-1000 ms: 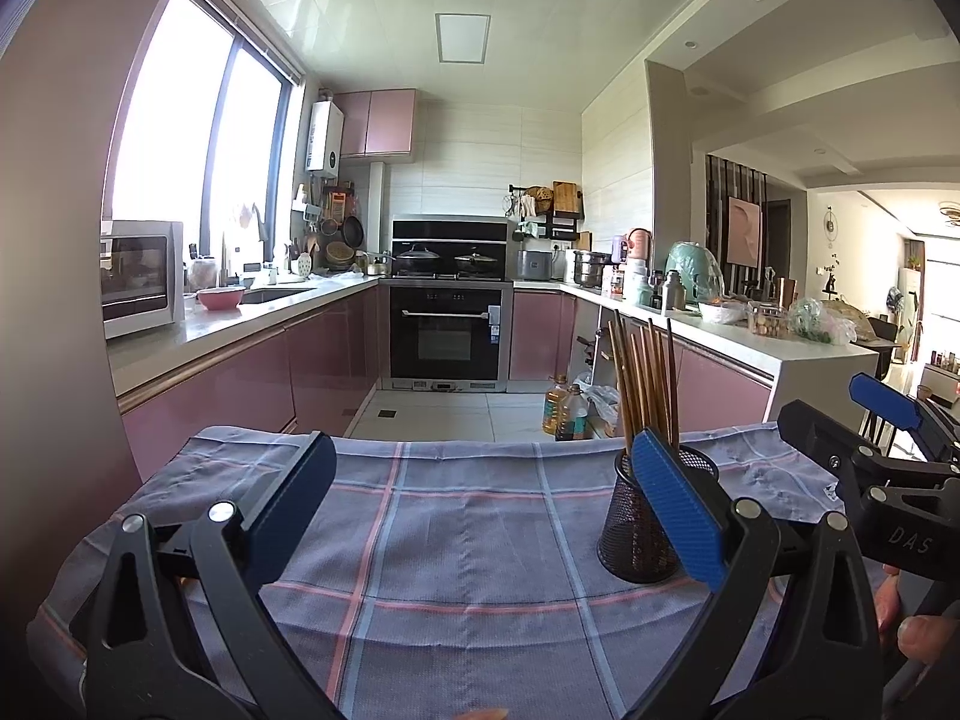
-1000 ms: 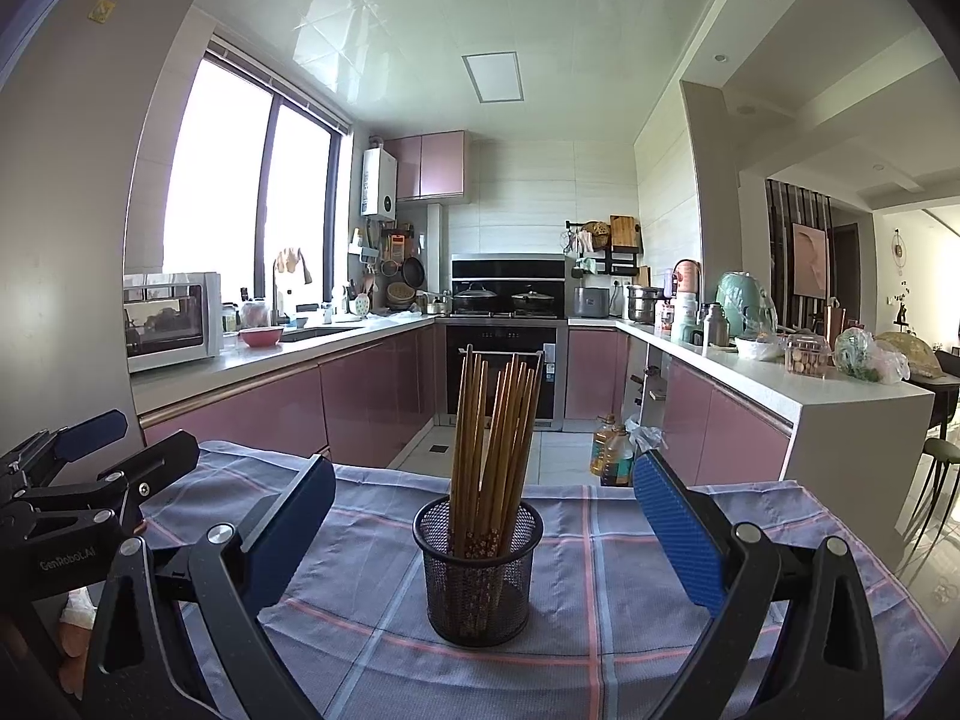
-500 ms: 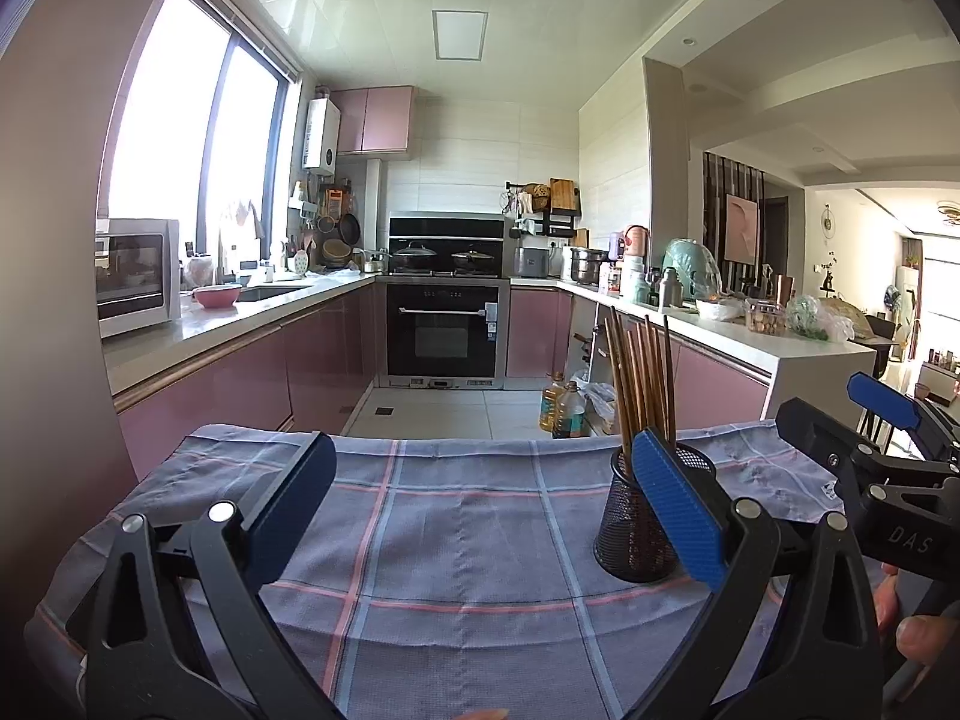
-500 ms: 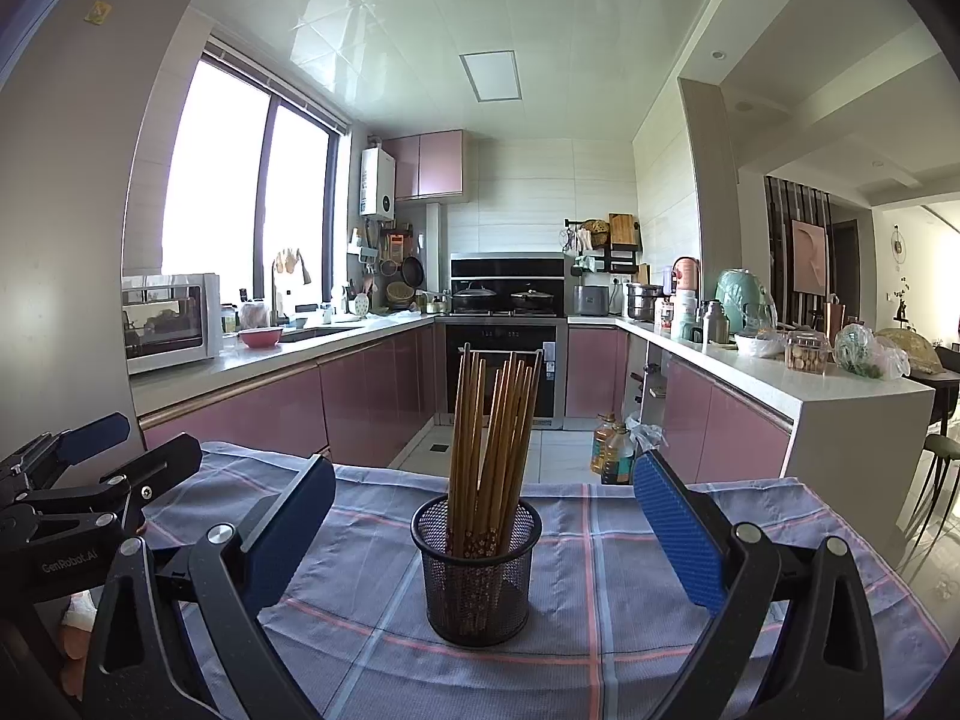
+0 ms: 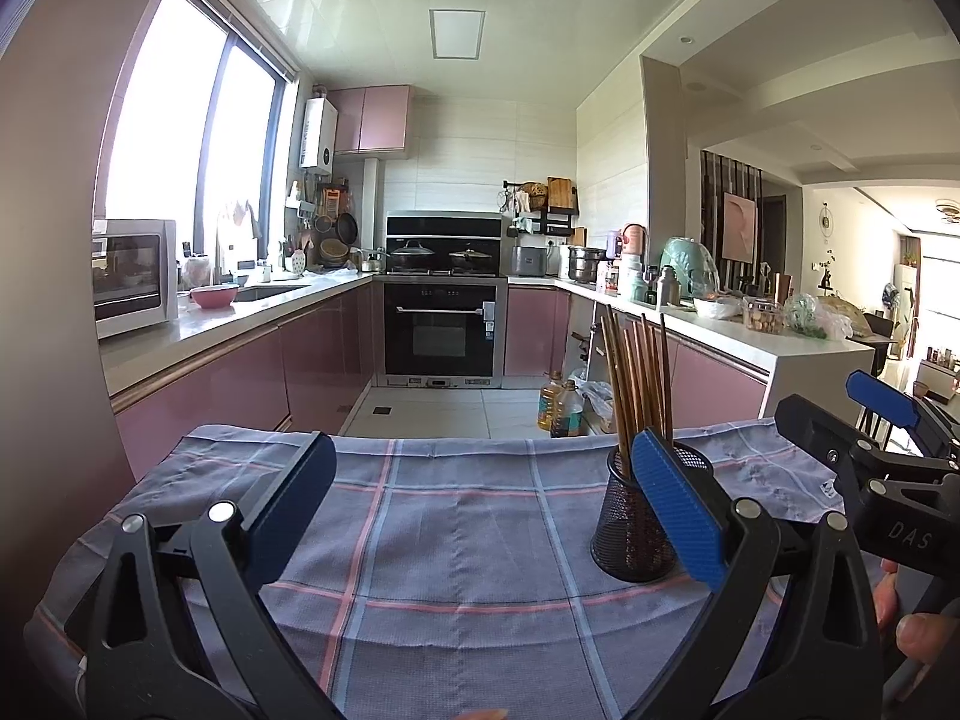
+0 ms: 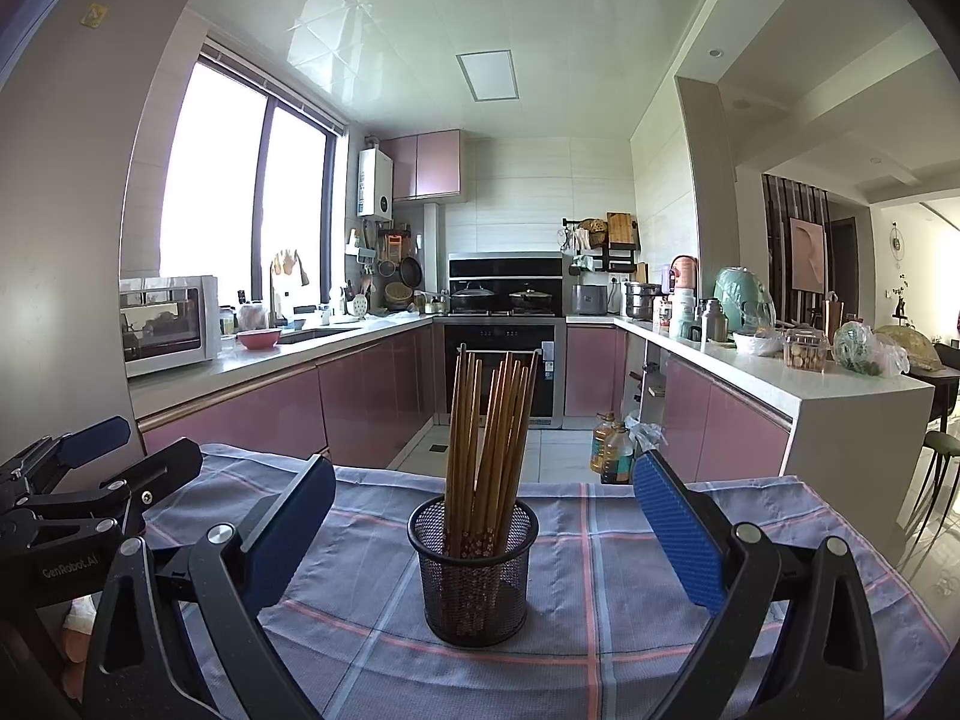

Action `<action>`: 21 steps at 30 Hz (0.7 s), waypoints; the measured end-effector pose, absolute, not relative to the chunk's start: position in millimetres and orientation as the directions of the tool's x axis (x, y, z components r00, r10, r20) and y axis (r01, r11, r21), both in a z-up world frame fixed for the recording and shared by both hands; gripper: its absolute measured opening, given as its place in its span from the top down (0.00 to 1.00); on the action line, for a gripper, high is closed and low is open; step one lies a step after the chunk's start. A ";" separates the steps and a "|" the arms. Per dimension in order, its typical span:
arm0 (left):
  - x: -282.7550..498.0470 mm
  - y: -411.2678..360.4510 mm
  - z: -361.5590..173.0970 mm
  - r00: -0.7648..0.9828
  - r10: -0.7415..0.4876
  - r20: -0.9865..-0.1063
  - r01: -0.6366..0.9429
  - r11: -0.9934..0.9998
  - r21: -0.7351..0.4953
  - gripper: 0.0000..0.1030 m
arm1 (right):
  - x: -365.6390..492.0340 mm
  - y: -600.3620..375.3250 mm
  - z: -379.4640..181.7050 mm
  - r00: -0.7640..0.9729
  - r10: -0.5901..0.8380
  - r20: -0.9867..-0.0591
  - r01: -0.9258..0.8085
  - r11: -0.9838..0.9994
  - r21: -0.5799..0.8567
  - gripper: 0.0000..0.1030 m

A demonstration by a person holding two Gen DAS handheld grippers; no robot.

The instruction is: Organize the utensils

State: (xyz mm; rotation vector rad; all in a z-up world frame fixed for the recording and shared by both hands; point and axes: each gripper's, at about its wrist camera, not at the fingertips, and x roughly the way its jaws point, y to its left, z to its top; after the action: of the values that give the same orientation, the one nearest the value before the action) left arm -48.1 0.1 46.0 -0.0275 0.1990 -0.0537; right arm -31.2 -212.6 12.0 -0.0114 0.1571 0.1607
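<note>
Standing upright on the plaid cloth (image 6: 600, 600), the black mesh holder (image 6: 473, 570) sits dead centre ahead of the right gripper (image 6: 480, 516), between its blue pads (image 6: 675, 537) w/o touching either — jaws spread wide, nothing held. Wooden chopsticks (image 6: 489, 438) fan out of its top. Left gripper (image 5: 477, 501) is also spread wide & holds nothing — from it the holder (image 5: 630, 534) sits off to the right, partly behind its right pad (image 5: 678, 510).

Daylight from window (image 5: 180, 138) at left, blown out white. Ceiling (image 6: 480, 12) shows glare patches. Both views sharp; strong fisheye bending, dark vignette at corners.
</note>
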 end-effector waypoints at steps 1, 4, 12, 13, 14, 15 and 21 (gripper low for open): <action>-48.2 0.1 45.9 0.979 -0.057 -0.197 0.051 0.998 -0.033 0.05 | -31.2 -212.8 12.0 0.975 0.158 -0.157 -0.160 0.987 0.001 0.07; -47.9 -0.5 45.7 0.979 -0.056 -0.198 0.051 0.998 -0.032 0.05 | -31.1 -212.6 11.9 0.975 0.158 -0.158 -0.159 0.987 0.002 0.07; -47.6 -0.7 45.4 0.978 -0.059 -0.200 0.053 0.998 -0.034 0.05 | -31.1 -212.6 11.3 0.975 0.156 -0.157 -0.158 0.988 0.004 0.07; -47.6 -0.9 45.2 0.978 -0.060 -0.200 0.054 0.998 -0.034 0.05 | -31.0 -212.6 11.2 0.975 0.157 -0.158 -0.158 0.987 0.004 0.07; -47.7 -1.0 45.1 0.978 -0.060 -0.200 0.054 0.998 -0.034 0.05 | -30.9 -212.2 11.2 0.975 0.156 -0.158 -0.157 0.988 0.003 0.07; -47.7 -0.8 45.3 0.978 -0.059 -0.199 0.053 0.998 -0.033 0.05 | -31.6 -212.2 11.0 0.975 0.156 -0.158 -0.157 0.988 0.004 0.07; -47.6 -0.9 45.4 0.978 -0.059 -0.200 0.054 0.998 -0.033 0.05 | -31.4 -212.3 10.8 0.975 0.156 -0.158 -0.157 0.988 0.004 0.07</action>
State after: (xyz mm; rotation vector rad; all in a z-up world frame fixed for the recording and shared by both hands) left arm -47.6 -0.9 45.4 -0.0275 0.2020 -0.0571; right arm -31.4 -212.3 10.8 -0.0087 0.1590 0.1576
